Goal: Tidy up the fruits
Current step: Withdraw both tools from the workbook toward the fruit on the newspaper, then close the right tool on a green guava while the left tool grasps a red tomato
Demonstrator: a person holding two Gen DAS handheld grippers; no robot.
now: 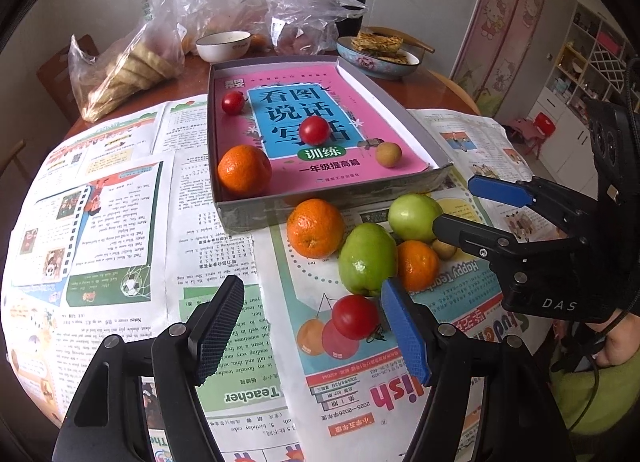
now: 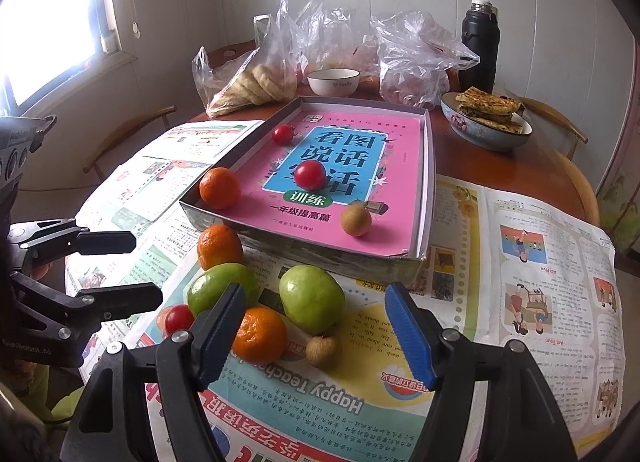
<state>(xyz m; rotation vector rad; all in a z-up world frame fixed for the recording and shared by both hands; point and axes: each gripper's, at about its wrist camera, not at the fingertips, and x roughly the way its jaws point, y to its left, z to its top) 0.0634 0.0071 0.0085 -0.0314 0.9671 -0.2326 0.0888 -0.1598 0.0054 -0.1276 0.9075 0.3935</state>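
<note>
Newspapered table, loose fruit pile just ahead of right claw, both claws agape, left claw empty.

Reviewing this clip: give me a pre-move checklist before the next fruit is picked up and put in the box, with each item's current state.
1. Left gripper open and holding nothing: ok.
2. Right gripper open and holding nothing: ok.
3. Box has bare room for more fruit: ok.
4. Loose fruit within view: tomato lies just ahead of the left gripper: ok.
5. Small brown fruit free of neighbours: not ok, it sits against the green fruit.
6. Grippers apart from each other: ok.
</note>
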